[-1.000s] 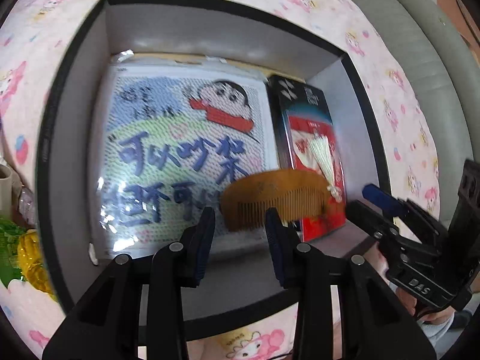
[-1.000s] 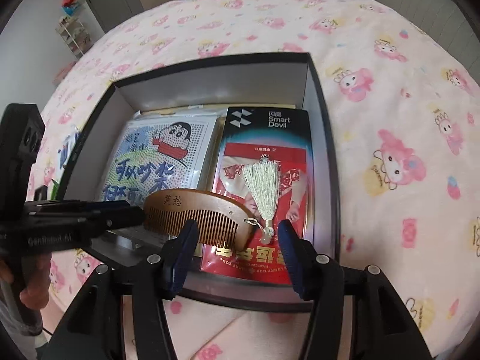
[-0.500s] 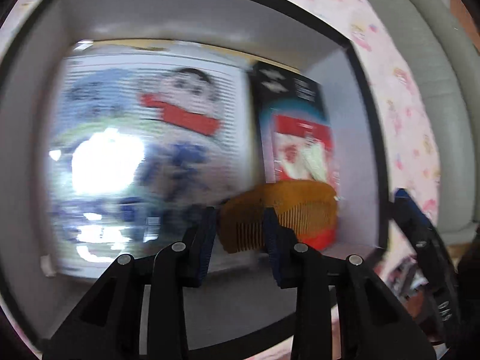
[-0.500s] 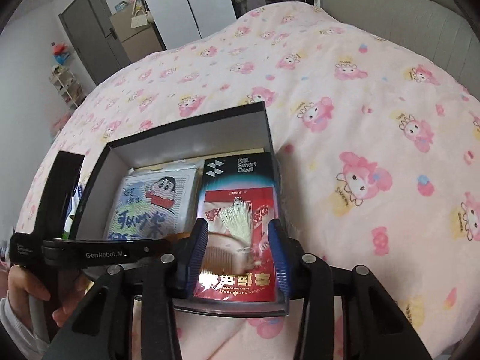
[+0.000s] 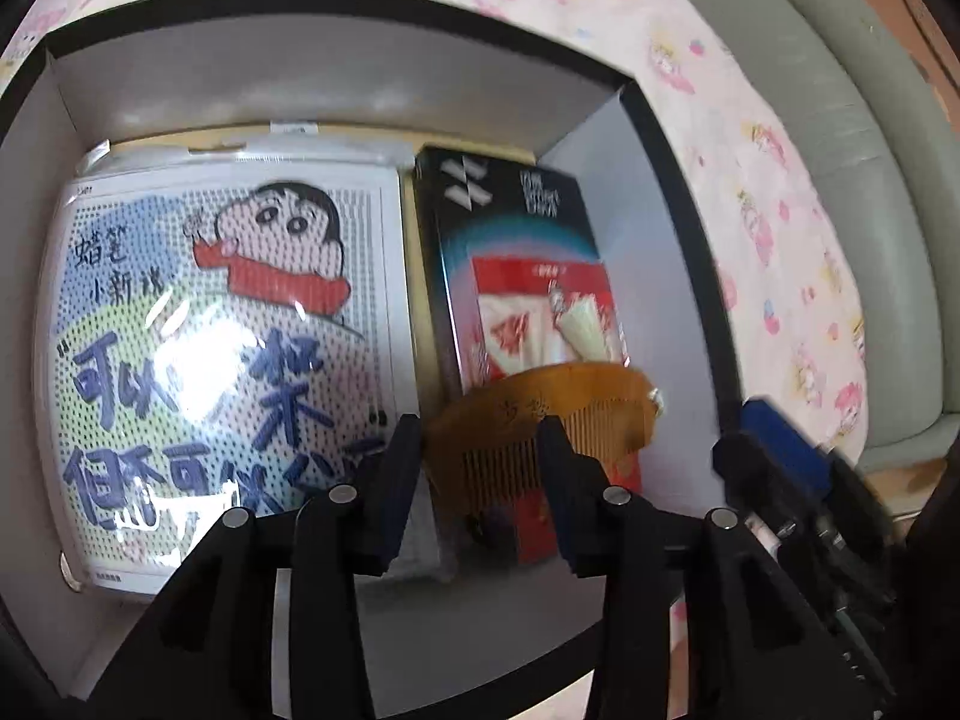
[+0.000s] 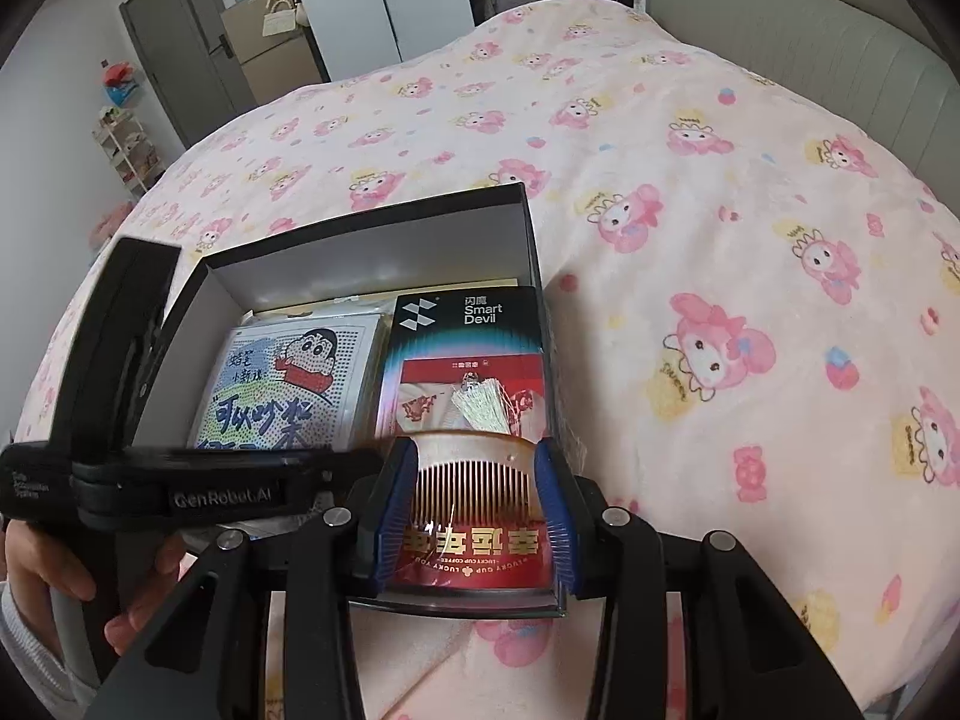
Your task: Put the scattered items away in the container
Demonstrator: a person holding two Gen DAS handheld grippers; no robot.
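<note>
A wooden comb (image 6: 465,465) lies inside an open black box (image 6: 372,222) set on a bed covered by a pink cartoon-print blanket (image 6: 720,192). The comb rests near the box's front edge, partly on a red coffee packet (image 6: 474,552) that sits atop a dark "Smart Devil" package (image 6: 468,315); its pale tassel (image 6: 480,405) trails toward the box's far wall. Beside these, on the left half of the box, lies a plastic-wrapped cartoon bead-art kit (image 6: 282,387).

The right gripper (image 6: 474,510) hangs over the comb with its blue-padded fingers (image 6: 393,498) framing the teeth on both sides; whether the pads actually press the comb cannot be told. In the left wrist view, the left gripper (image 5: 474,474) hovers above the comb's (image 5: 540,420) left end, its jaws opening and not touching it, with the comb seen between them. A person's hand (image 6: 54,576) holds the left gripper's handle at the lower left of the right wrist view.
</note>
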